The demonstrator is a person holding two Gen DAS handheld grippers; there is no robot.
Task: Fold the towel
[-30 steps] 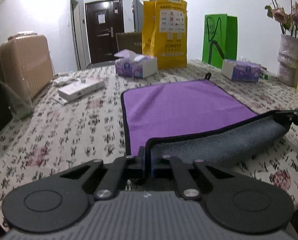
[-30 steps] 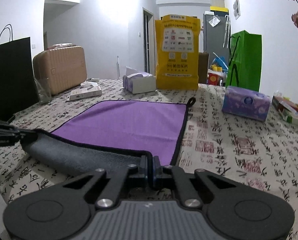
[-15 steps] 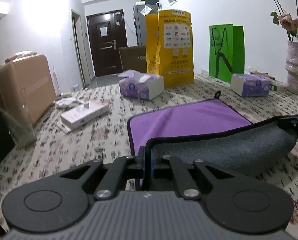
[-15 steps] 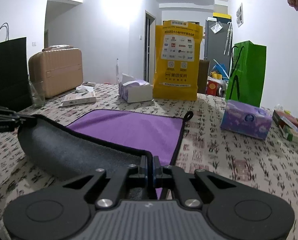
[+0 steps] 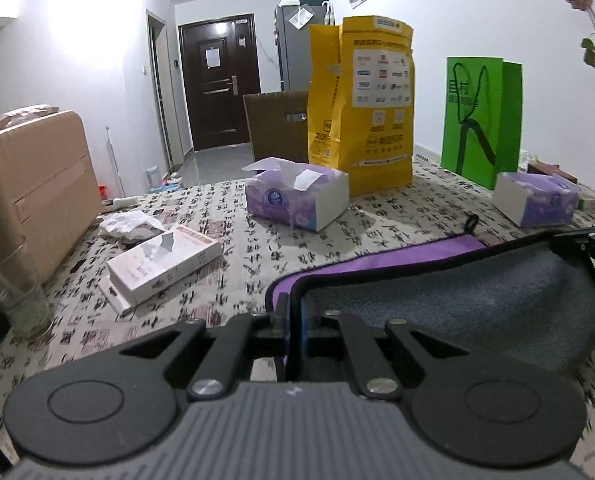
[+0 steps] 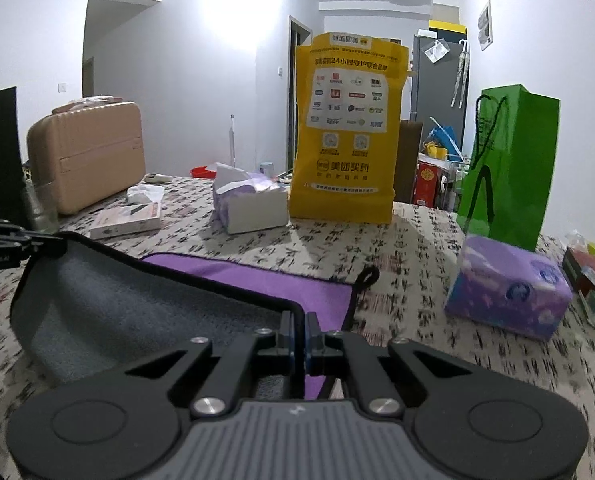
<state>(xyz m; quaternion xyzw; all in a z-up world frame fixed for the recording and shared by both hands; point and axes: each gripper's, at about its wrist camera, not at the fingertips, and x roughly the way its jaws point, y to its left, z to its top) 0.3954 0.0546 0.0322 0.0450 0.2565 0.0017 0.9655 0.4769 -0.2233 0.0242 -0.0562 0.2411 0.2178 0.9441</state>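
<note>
The towel (image 5: 477, 300) is purple on top, grey underneath, with black trim. It lies on the patterned table. Its near edge is lifted and curled over, grey side showing, in both views (image 6: 137, 308). My left gripper (image 5: 295, 320) is shut on the towel's near left corner. My right gripper (image 6: 297, 340) is shut on the near right corner. The right gripper's tip shows at the right edge of the left wrist view (image 5: 593, 240). The left gripper's tip shows at the left edge of the right wrist view (image 6: 13, 240). The purple far part (image 6: 257, 280) still lies flat.
Beyond the towel stand a purple tissue pack (image 5: 297, 200), a yellow paper bag (image 5: 365, 100), a green bag (image 5: 481, 120) and a second tissue box (image 6: 505, 292). A white box (image 5: 165, 264) and a beige suitcase (image 5: 29, 200) are at the left.
Both grippers have raised the towel's near edge and carried it forward over the purple part. More grey underside shows and less purple is visible.
</note>
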